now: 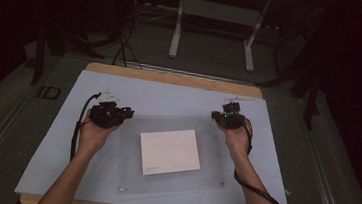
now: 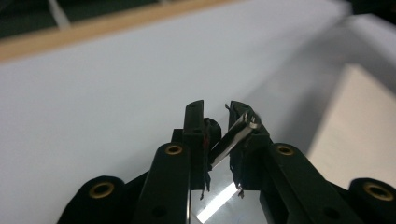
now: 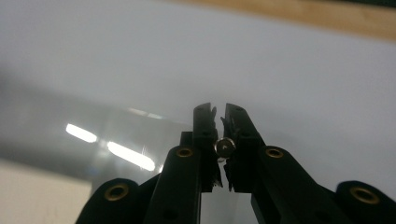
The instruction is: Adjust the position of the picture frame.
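the l gripper (image 1: 110, 114) and r gripper (image 1: 228, 117) are seen from the high view held over the table (image 1: 171, 78), left and right of the white card (image 1: 169, 151), which lies under a clear plate (image 1: 171, 181) on a pale sheet (image 1: 120, 86). what is pinched is seen in the gripper views: a metal screw (image 2: 236, 135) is clamped by the l fingers (image 2: 194, 119), long axis tilted, head up-right. a 2nd screw (image 3: 225, 146) is gripped by the r fingers (image 3: 203, 123), head facing the camera.

White card (image 1: 169, 151) on clear sheet (image 1: 127, 174), pale blue mat (image 1: 169, 93) around it, tan wood table (image 1: 171, 77), black grippers, silver screw (image 3: 227, 145), silver pin (image 2: 236, 135)
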Demonstrator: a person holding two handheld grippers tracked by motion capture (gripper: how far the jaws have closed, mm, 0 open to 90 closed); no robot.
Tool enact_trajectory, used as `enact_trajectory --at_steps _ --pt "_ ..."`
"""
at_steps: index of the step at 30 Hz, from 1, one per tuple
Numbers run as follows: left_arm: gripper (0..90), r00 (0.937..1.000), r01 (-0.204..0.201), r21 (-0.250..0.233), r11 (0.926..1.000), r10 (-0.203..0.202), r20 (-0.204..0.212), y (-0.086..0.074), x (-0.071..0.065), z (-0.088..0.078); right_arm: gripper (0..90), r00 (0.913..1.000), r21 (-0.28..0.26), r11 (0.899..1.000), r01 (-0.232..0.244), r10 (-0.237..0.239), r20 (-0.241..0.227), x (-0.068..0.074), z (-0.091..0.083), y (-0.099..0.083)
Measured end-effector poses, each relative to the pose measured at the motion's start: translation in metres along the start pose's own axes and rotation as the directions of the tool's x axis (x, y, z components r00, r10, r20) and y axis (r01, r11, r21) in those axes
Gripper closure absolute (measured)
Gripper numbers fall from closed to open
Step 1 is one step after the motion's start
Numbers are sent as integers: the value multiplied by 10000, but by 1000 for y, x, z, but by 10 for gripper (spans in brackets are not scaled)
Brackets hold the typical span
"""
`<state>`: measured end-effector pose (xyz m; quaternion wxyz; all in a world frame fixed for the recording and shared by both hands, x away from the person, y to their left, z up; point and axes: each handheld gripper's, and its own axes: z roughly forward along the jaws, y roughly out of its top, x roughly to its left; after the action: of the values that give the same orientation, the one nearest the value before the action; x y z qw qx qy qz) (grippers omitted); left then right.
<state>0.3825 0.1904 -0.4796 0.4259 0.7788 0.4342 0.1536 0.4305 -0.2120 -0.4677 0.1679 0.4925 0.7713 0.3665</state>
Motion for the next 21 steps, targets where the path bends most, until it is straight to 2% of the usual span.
enact_trajectory --at_steps 1,2,4,5,6,7,9,11,14,16,21 --pt "783 9991 412 353 9985 -416 84 -6 8 17 835 9998 58 9998 182 -182 20 1 -3 -8" --pt "794 9971 752 619 9952 -758 70 -11 10 31 839 9985 59 9988 482 -483 242 3 -5 -17" --pt "812 9962 870 876 9924 -860 -144 -18 10 44 840 9989 376 9985 408 -417 220 1 2 -28" --pt "811 9942 1076 586 9925 -1076 -37 -23 10 47 844 9992 534 9981 320 -334 239 -1 6 -33" --pt "802 9929 1187 550 9914 -1188 -14 -23 10 47 849 9991 702 9970 323 -342 262 -4 14 -41" --pt "803 9949 994 601 9932 -981 -251 -22 7 47 847 9996 672 9976 172 -187 207 -5 17 -45" --pt "810 9958 883 741 9933 -863 -310 -20 7 47 847 9997 440 9990 -67 57 231 -5 16 -47" --pt "810 9954 924 744 9929 -903 -313 -20 7 48 847 9990 395 9992 105 -121 427 -2 14 -48" --pt "806 9941 1072 588 9925 -1060 -243 -22 8 48 846 9996 396 9992 13 -23 266 -3 12 -50" --pt "806 9934 1111 580 9921 -1091 -351 -22 6 47 846 9997 359 9993 76 -84 238 -3 13 -52" --pt "809 9934 1040 552 9930 -1011 -541 -24 4 44 846 9996 325 9991 266 -270 131 -4 14 -51"
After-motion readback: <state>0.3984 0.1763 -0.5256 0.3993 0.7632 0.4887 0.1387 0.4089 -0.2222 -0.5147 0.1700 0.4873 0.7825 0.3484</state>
